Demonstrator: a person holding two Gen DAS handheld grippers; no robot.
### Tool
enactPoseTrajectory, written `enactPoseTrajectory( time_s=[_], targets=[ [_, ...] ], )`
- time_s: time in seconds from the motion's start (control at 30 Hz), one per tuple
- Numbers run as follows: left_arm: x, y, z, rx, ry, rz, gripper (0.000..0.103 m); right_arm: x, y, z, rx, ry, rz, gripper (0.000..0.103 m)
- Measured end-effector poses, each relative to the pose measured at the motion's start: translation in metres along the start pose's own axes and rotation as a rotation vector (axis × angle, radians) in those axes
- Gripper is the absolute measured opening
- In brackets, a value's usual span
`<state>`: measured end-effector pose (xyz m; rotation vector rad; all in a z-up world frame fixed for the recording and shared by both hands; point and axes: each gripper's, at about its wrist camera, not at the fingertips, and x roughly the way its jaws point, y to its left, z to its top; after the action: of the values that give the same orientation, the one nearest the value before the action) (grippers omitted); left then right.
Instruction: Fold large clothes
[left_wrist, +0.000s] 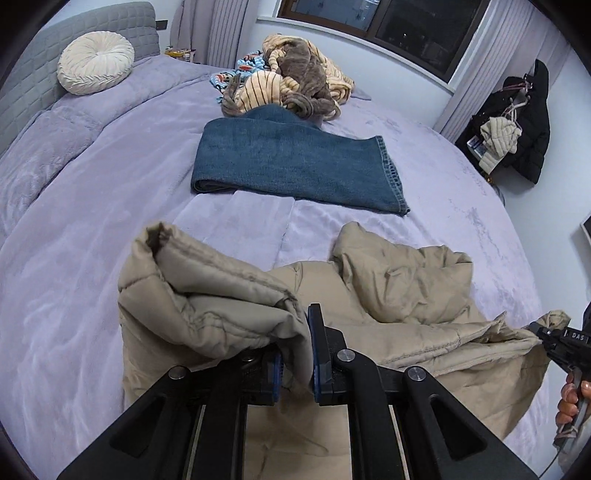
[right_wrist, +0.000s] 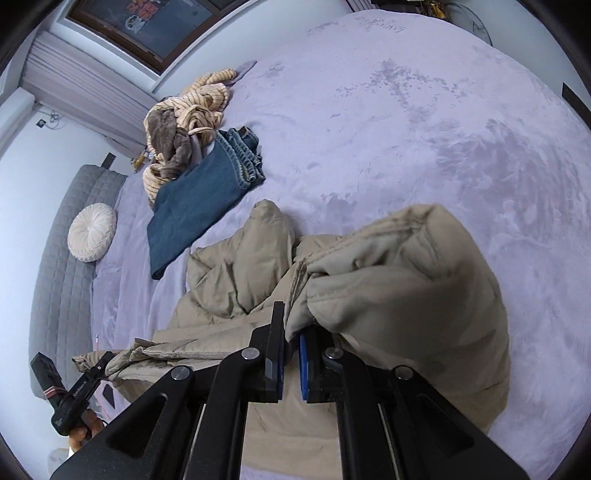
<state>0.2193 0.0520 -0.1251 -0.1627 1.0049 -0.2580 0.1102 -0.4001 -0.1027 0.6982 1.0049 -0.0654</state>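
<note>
A beige padded jacket (left_wrist: 399, 295) lies crumpled on the lavender bed, its near edge lifted between both grippers. My left gripper (left_wrist: 297, 332) is shut on a bunched fold of it, and puffy fabric drapes over the left finger. At the right edge of the left wrist view, my right gripper (left_wrist: 533, 326) pinches another corner of the jacket, with a hand (left_wrist: 570, 400) behind it. In the right wrist view, my right gripper (right_wrist: 291, 321) is shut on a thick fold of the jacket (right_wrist: 399, 280). My left gripper (right_wrist: 107, 360) holds the far corner at the lower left.
Folded blue jeans (left_wrist: 295, 162) (right_wrist: 195, 206) lie beyond the jacket. Behind them is a heap of striped and brown clothes (left_wrist: 295, 81) (right_wrist: 184, 122). A round cream cushion (left_wrist: 96, 61) leans on the grey headboard (left_wrist: 22, 92). A black coat (left_wrist: 524, 122) hangs by the wall.
</note>
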Motion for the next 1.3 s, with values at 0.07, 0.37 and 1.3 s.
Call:
enactPoseTrajectory(
  time_s=[0.07,0.37,1.3],
  targets=[
    [0.034,0.003,-0.001,0.007,0.038,0.012,0.013,0.024,-0.011,0.003,0.015,-0.012,0.002,0.006],
    [0.092,0.006,-0.001,0.040,0.079,0.026,0.013,0.085,-0.041,0.006,0.073,-0.030,-0.004,0.007],
    [0.148,0.011,0.002,0.117,0.027,0.192,0.048,0.117,-0.075,0.027,-0.142,-0.002,-0.273,0.002]
  ],
)
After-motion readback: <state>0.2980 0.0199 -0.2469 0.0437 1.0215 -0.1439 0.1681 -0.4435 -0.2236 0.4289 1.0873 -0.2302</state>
